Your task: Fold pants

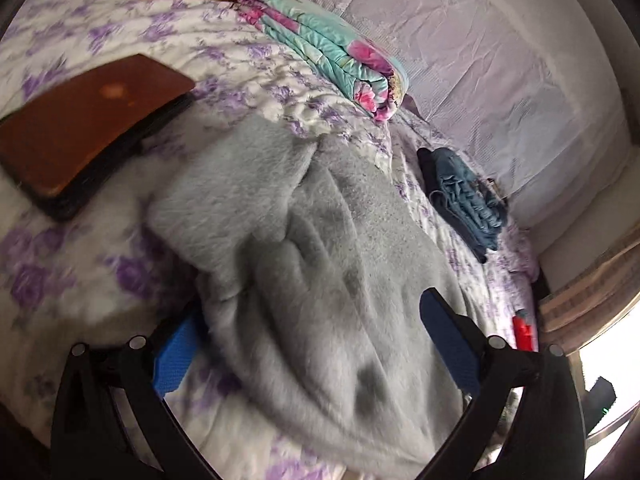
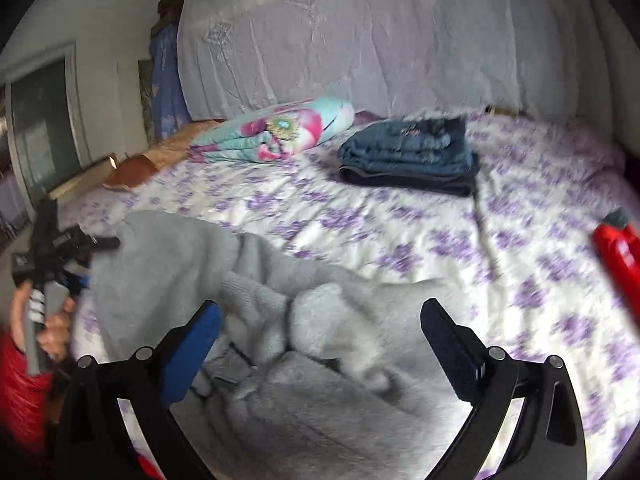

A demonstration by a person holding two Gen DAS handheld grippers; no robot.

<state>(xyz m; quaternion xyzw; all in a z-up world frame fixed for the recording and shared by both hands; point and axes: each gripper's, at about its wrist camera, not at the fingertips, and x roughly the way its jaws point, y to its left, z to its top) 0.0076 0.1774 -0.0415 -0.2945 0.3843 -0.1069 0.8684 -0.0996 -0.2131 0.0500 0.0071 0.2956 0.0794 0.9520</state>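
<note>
Readable text: none is showing in either view.
Red plastic bottle [image 2: 618, 246] lying right of the folded blue jeans [image 2: 408, 152]: pale label markings are blurring beyond reading.

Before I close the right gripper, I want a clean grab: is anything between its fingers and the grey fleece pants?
Nothing visible. The right gripper is open directly over the crumpled grey fleece pants on the floral bedspread. The folded jeans and red bottle lie well clear.
</note>
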